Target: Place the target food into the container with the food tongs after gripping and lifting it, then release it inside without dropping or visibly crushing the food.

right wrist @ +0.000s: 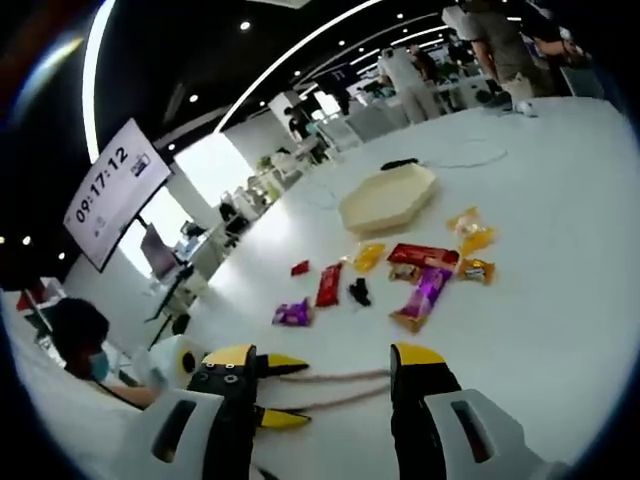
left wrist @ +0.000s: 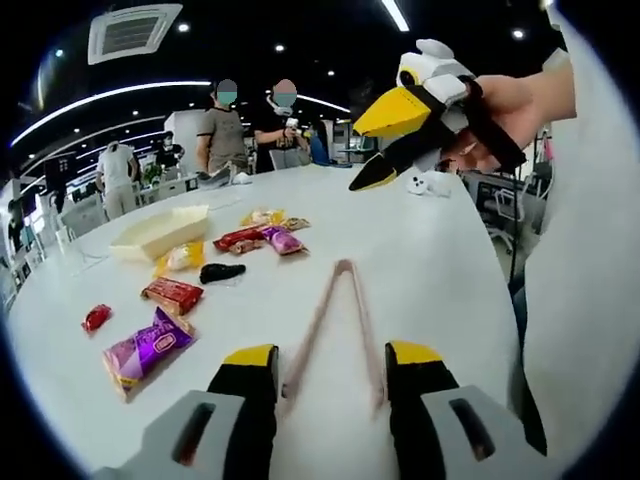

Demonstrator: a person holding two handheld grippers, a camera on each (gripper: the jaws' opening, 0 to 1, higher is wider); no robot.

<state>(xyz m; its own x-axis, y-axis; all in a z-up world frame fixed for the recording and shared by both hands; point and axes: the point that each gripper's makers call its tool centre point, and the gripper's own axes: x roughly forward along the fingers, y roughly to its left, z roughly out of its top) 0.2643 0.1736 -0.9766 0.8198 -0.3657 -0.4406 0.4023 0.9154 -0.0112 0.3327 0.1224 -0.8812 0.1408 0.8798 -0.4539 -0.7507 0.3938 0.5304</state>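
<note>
The pale pinkish food tongs [left wrist: 335,325] lay on the round white table [left wrist: 450,260], their hinged end pointing toward 12 o'clock in the left gripper view and their 2 open arms reaching back between the jaws of the left gripper [left wrist: 330,372], which stood apart and did not close on them. In the right gripper view the tongs [right wrist: 330,388] ran across from 9 to 3 o'clock between the right gripper's [right wrist: 325,372] spread jaws, with the left gripper's yellow tips beside them at 8 o'clock. In the left gripper view the right gripper [left wrist: 380,150] hung above the table at 1 o'clock, held by a hand [left wrist: 505,105]; from this angle its jaw spacing was unclear.

The shallow cream hexagonal container [left wrist: 160,232] sat at 10 o'clock, well apart from the tongs. Between them lay scattered wrapped snacks: a purple packet [left wrist: 148,350], a red packet [left wrist: 172,294], a small red sweet [left wrist: 96,317], a black piece [left wrist: 221,271] and a yellow packet [left wrist: 180,258]. 2 people [left wrist: 225,135] stood beyond the far edge.
</note>
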